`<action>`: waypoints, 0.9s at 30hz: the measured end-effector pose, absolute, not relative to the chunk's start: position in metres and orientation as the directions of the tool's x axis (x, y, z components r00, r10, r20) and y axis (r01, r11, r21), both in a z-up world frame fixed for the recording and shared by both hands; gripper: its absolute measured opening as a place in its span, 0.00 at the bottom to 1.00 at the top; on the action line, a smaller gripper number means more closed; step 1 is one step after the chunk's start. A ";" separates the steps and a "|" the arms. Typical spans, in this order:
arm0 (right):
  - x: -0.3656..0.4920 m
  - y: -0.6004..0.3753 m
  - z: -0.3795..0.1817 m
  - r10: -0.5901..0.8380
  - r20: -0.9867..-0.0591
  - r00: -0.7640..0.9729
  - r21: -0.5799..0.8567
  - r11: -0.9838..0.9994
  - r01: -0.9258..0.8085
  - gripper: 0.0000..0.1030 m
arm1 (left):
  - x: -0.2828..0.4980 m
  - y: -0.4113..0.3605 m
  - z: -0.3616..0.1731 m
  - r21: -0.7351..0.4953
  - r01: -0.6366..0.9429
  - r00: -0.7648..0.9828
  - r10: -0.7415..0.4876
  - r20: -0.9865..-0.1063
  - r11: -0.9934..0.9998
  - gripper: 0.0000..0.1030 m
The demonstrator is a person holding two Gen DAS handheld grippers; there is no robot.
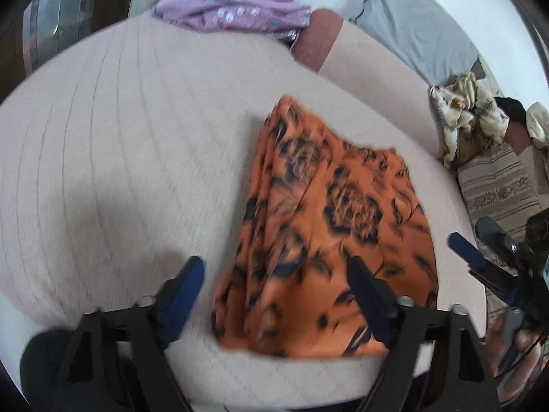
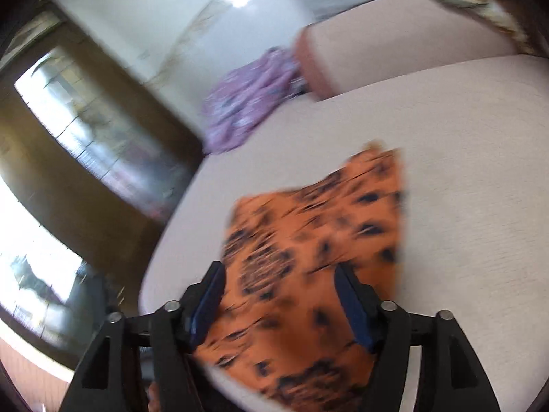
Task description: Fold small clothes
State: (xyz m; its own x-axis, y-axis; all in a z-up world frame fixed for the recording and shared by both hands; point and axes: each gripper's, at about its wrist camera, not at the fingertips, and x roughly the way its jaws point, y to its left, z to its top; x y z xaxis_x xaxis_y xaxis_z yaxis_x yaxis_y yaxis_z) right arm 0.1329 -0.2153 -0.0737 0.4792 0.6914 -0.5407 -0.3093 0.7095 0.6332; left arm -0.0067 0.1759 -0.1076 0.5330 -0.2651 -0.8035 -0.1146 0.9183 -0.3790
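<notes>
An orange garment with a dark floral print (image 1: 322, 226) lies folded on the pale pink cushion (image 1: 120, 144); it also shows in the right wrist view (image 2: 308, 240), blurred. My left gripper (image 1: 274, 264) is open and empty, held above the garment's near left part. My right gripper (image 2: 278, 271) is open and empty above the garment's near edge; it shows at the right edge of the left wrist view (image 1: 480, 240). Neither gripper touches the cloth as far as I can tell.
A crumpled purple garment (image 1: 230, 3) lies at the far edge of the cushion, also in the right wrist view (image 2: 247, 103). A pink bolster (image 1: 315, 37), a grey pillow (image 1: 418, 24) and a beige cloth heap (image 1: 463, 113) lie behind. A dark cabinet (image 2: 85, 137) stands left.
</notes>
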 end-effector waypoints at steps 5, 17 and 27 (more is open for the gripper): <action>0.129 -0.182 -0.132 0.704 -0.622 0.341 0.632 0.710 -0.312 0.74 | -0.009 0.181 -0.120 -0.383 -0.130 0.472 -0.283 -0.835 0.915 0.45; 0.120 -0.191 -0.138 0.732 -0.589 0.342 0.663 0.680 -0.313 0.74 | 0.104 0.188 -0.108 -0.423 -0.050 0.438 -0.360 -0.824 0.905 0.47; 0.117 -0.206 -0.139 0.766 -0.557 0.322 0.700 0.641 -0.315 0.74 | 0.136 0.196 -0.106 -0.440 -0.051 0.453 -0.372 -0.810 0.897 0.48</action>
